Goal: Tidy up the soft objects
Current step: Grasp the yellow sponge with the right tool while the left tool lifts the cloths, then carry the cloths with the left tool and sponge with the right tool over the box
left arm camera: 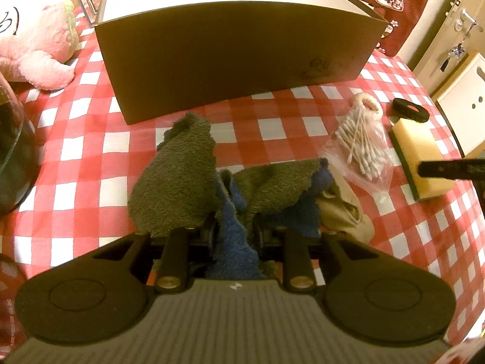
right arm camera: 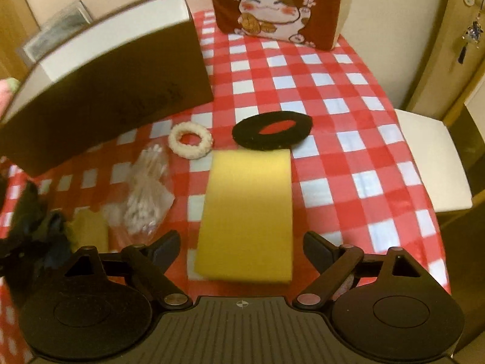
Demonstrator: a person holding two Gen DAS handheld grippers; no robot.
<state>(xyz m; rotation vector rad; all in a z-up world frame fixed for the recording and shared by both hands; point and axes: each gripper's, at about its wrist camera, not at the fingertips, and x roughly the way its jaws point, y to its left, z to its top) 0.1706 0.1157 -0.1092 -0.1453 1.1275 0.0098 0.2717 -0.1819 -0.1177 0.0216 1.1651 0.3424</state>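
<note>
Gripping a bunched green-and-blue terry cloth [left arm camera: 194, 176], the left gripper [left arm camera: 233, 233] has its jaws narrow, the fabric pinched between them and spilling forward over the red-and-white checked tablecloth [left arm camera: 91, 157]. A beige cloth [left arm camera: 342, 212] lies touching the bundle on its right side. Just beyond that sits a clear bag of cotton swabs [left arm camera: 360, 145], with a cream hair scrunchie [left arm camera: 368, 103] at its far end. Past the cloth, toward the far edge of the table, stands an open brown cardboard box [left arm camera: 230, 57]. A pink plush toy [left arm camera: 33, 33] lies near the far left corner.

The right gripper [right arm camera: 242, 248] stands wide, its jaws apart on either side of the near end of a yellow sponge [right arm camera: 248, 212] without pressing it; the sponge lies flat on the tablecloth toward the right edge. A black ring-shaped pad [right arm camera: 272, 135] touches the sponge's far end. A red lucky-cat cushion [right arm camera: 272, 6] stands at the far edge.
</note>
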